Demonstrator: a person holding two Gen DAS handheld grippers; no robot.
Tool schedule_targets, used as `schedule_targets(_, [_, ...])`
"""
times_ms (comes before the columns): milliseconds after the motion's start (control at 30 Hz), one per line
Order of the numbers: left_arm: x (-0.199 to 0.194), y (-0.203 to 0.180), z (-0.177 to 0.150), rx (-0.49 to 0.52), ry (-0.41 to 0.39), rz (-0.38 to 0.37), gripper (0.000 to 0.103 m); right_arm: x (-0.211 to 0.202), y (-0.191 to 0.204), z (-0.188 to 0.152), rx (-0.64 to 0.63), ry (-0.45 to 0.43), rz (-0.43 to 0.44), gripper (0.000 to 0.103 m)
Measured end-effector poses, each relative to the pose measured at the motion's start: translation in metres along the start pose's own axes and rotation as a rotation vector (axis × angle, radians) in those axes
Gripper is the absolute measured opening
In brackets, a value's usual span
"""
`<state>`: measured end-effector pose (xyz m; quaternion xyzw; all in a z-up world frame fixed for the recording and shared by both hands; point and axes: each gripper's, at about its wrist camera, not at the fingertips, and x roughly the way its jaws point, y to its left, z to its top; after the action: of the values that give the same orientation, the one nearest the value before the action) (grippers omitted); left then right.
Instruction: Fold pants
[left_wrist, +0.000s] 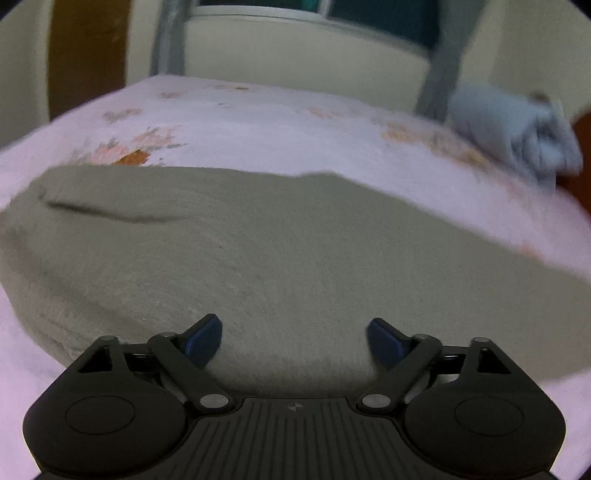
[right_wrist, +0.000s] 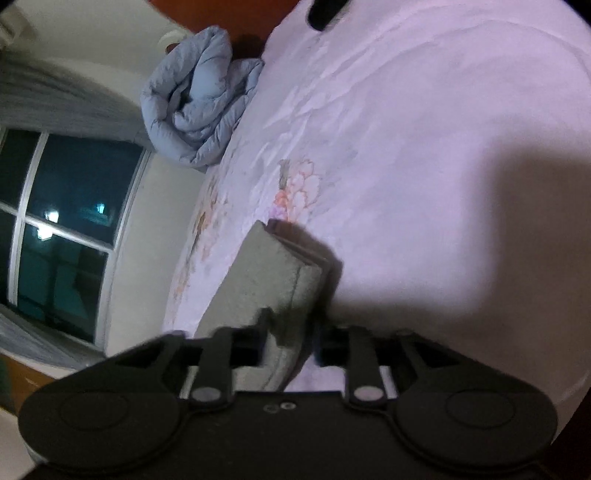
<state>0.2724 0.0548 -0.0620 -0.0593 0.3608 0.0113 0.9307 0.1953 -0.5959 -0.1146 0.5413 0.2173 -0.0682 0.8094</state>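
Note:
The pants (left_wrist: 295, 240) are grey-green and lie flat on a pink flowered bed sheet (left_wrist: 258, 122), filling the middle of the left wrist view. My left gripper (left_wrist: 295, 339) hovers low over their near part, open wide, its blue pads (left_wrist: 207, 339) apart with only cloth below them. In the right wrist view a folded end of the pants (right_wrist: 273, 269) runs from the sheet (right_wrist: 424, 129) up into my right gripper (right_wrist: 291, 332). Its dark fingers stand close together with the cloth pinched between them. The picture is blurred there.
A rolled light-blue quilt (left_wrist: 517, 129) sits at the bed's far right corner, and is also in the right wrist view (right_wrist: 199, 96). A window (right_wrist: 66, 229) with grey curtains and a cream wall (left_wrist: 295, 51) lie beyond the bed. A dark object (right_wrist: 325, 11) rests at the sheet's far edge.

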Motion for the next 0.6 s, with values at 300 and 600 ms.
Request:
schedule_targets(300, [-0.016, -0.024, -0.003, 0.023, -0.041, -0.001, 0.098, 0.0, 0.007, 0.001, 0.033, 0.02, -0.048, 0.017])
schedule_targets(600, [-0.013, -0.172, -0.008, 0.07, -0.077, -0.21, 0.098, -0.022, 0.009, -0.021, 0.039, -0.081, 0.032, 0.041])
